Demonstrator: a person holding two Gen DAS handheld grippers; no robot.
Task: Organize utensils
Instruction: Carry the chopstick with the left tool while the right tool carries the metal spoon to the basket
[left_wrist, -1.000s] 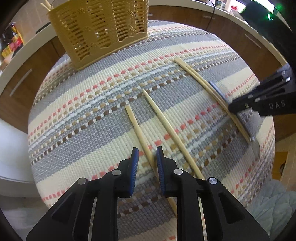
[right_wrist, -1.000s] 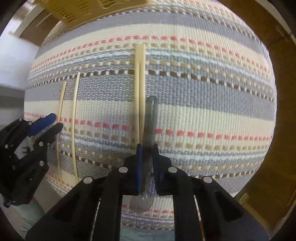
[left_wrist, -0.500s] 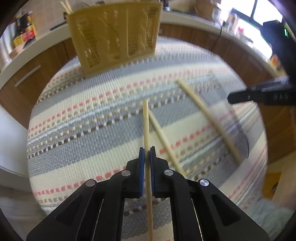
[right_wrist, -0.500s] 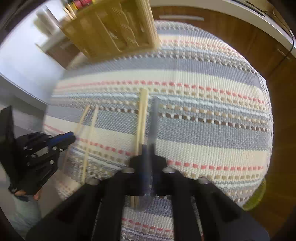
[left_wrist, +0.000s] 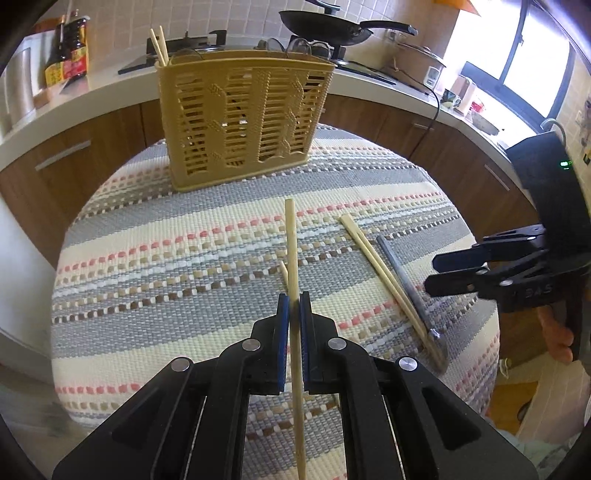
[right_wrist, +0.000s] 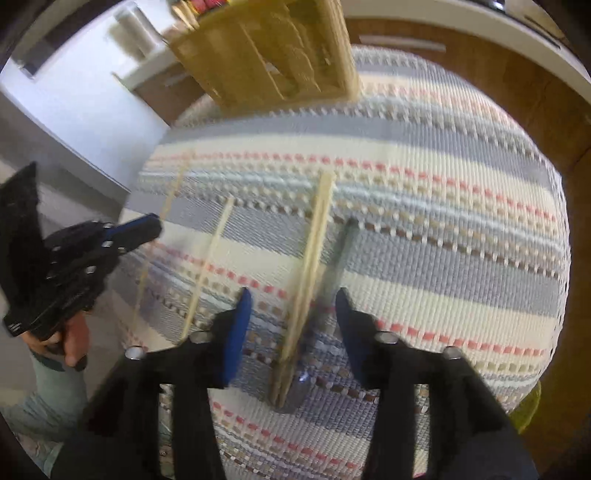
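We see a coarse woven cloth (left_wrist: 184, 266) over the table, matt and ribbed, in grey, cream and pink stripes. At twelve o'clock stands a utensil basket (left_wrist: 243, 122) of tan slotted plastic with a dull sheen. The chopstick (left_wrist: 293, 258) looks like pale, smooth, unvarnished wood or bamboo, as does the pair (left_wrist: 376, 266) lying at three o'clock. Beside that pair lies a spoon (left_wrist: 406, 284) of grey metal, its bowl faintly shiny. The left gripper (left_wrist: 294, 310) is matt black plastic with blue rubbery pads (left_wrist: 282, 332) and bright metal screws; the right gripper (right_wrist: 293, 314) looks the same.
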